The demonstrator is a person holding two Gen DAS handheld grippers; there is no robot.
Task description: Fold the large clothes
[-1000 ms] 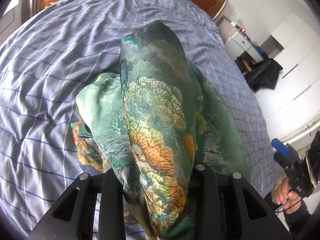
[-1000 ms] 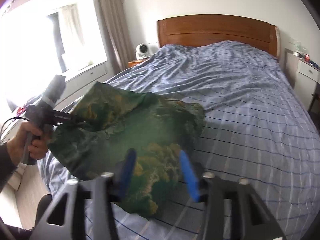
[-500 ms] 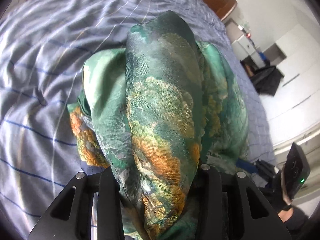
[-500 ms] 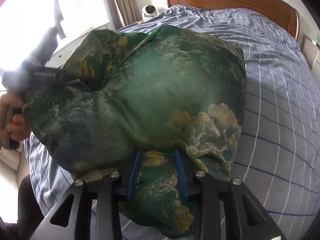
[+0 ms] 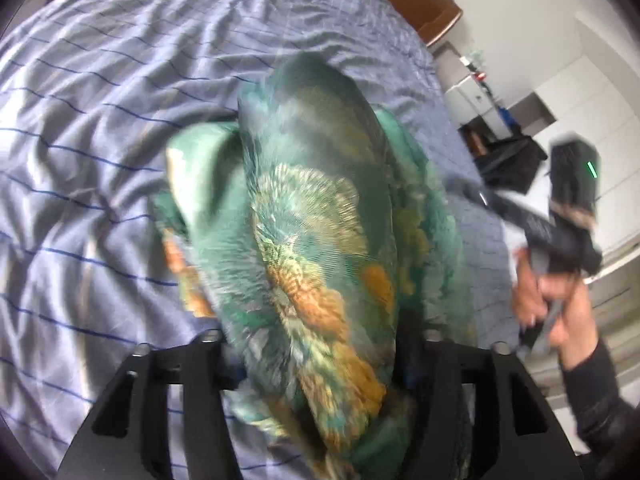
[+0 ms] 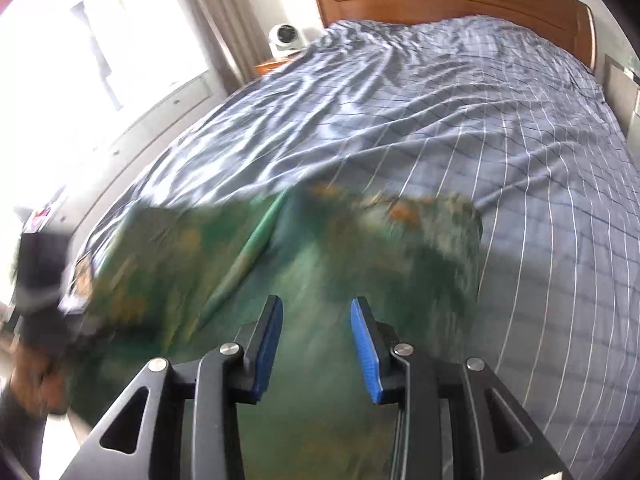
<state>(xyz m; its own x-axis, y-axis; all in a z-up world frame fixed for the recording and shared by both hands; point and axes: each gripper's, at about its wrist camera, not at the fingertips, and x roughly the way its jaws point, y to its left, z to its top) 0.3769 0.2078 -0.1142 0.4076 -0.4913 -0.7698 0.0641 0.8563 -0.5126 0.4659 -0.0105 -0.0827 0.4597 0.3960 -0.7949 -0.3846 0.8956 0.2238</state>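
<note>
Right gripper (image 6: 316, 344): blue-padded fingers (image 6: 267, 348) stand apart with a clear gap; nothing pressed between the pads. Blurred green cloth passes underneath and ahead of them, not gripped as far as the right wrist view shows. Jaws have just opened slightly.

Left gripper (image 5: 316, 360): fingers mostly buried under a thick roll of the garment (image 5: 320, 240), green silky fabric with orange and gold print. Jaws have just been opening, with the cloth between them. Whether the pads press on the cloth cannot be told; the bundle hides them.

Garment position: bunched at the near edge of the bed (image 5: 100, 140), draped over the left gripper and spreading forward onto the blue striped bed cover. In the right wrist view it lies partly flattened, one pale-green folded edge running diagonally. The person's right hand (image 5: 560, 292) is at the right of the left wrist view, blurred.

Judgement on step: garment being set down and let go after a fold or reposition; folding looks early, cloth is lumpy.

Notes for doing it well:
- Let the cloth slide fully clear of the left fingers before lifting away; slippery fabric could snag and drag.
- Re-grip at distinct corners or an edge, not the bundle.
- Spread flat on the bed before the next fold.
</note>
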